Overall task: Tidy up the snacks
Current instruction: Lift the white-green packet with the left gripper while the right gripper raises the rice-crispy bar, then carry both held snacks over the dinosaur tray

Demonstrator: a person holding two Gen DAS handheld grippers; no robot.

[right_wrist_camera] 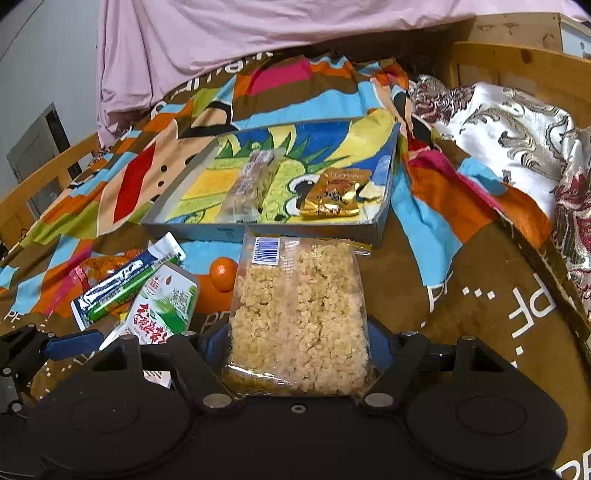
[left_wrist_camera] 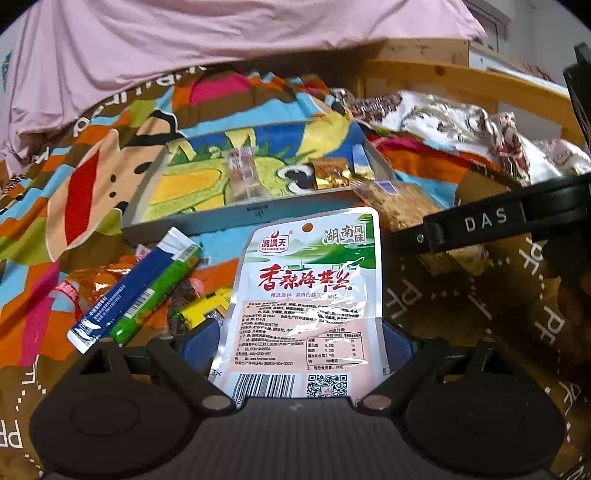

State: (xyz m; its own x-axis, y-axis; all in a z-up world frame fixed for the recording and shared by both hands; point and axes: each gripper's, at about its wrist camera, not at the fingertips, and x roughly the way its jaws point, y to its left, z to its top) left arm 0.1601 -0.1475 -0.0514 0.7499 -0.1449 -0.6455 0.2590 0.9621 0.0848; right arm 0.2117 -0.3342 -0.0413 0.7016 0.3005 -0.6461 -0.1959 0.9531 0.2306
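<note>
My left gripper (left_wrist_camera: 297,343) is shut on a white and green seaweed snack packet (left_wrist_camera: 314,288), its blue pads (left_wrist_camera: 199,343) pressing both side edges. In the right wrist view the same packet (right_wrist_camera: 166,306) shows at lower left. My right gripper (right_wrist_camera: 299,343) is shut on a clear packet of puffed rice crisp (right_wrist_camera: 299,314), seen also as the crisp packet (left_wrist_camera: 402,206) in the left wrist view. Just beyond both packets lies a shallow grey tray (left_wrist_camera: 236,218) (right_wrist_camera: 258,225) on the colourful blanket. It holds a clear-wrapped bar (right_wrist_camera: 255,181) and a gold packet (right_wrist_camera: 336,192).
Blue and green stick sachets (left_wrist_camera: 136,291) (right_wrist_camera: 125,284) lie left of the packets among orange and yellow wrappers (left_wrist_camera: 207,306). A tangerine (right_wrist_camera: 223,269) sits before the tray. A wooden bed frame (left_wrist_camera: 461,81), patterned white cloth (right_wrist_camera: 509,129) and a pink sheet (left_wrist_camera: 221,29) border the blanket.
</note>
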